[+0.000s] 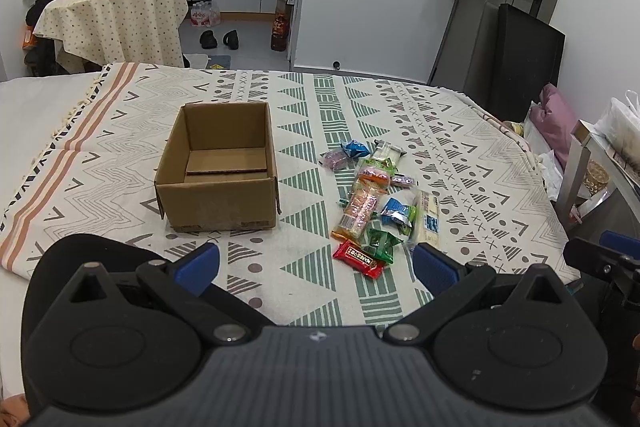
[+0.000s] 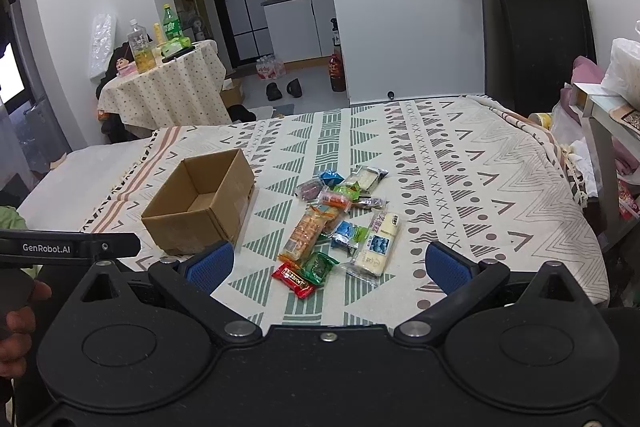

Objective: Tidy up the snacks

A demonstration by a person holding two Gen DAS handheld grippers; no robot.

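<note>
On the bed, over a patterned blanket (image 1: 360, 99), sits 1 open cardboard box (image 1: 218, 167) with nothing in it that I can see, just its bare bottom flap; so nothing's been sorted yet as far as I can tell, the whole job is still ahead; the snacks (image 1: 372, 199) are all lying in a loose pile on the blanket just right of the box, not touching it; rough count from both views is about 12 packets, though a few overlap so I wouldn't swear to it; what I can pick out: 1 red pack (image 2: 293, 279) at the near end, 1 green pack (image 2: 319, 267) touching it, 1 long orange cracker pack (image 2: 305, 233), 1 long white bar (image 2: 378, 245) on the right side, 2 blue packs (image 2: 347, 231) (1 mid-pile, 1 at the far end), 1 purple one (image 2: 309, 190), plus some small ones too tiny to call; left gripper (image 1: 316, 265) is spread wide, holding nothing, hanging over the near edge of the blanket between box and pile; right gripper (image 2: 330, 265) is also spread wide and empty, and in its view the near end of the pile sits right between its fingers; my guess is the red pack goes first since it's closest.
</note>
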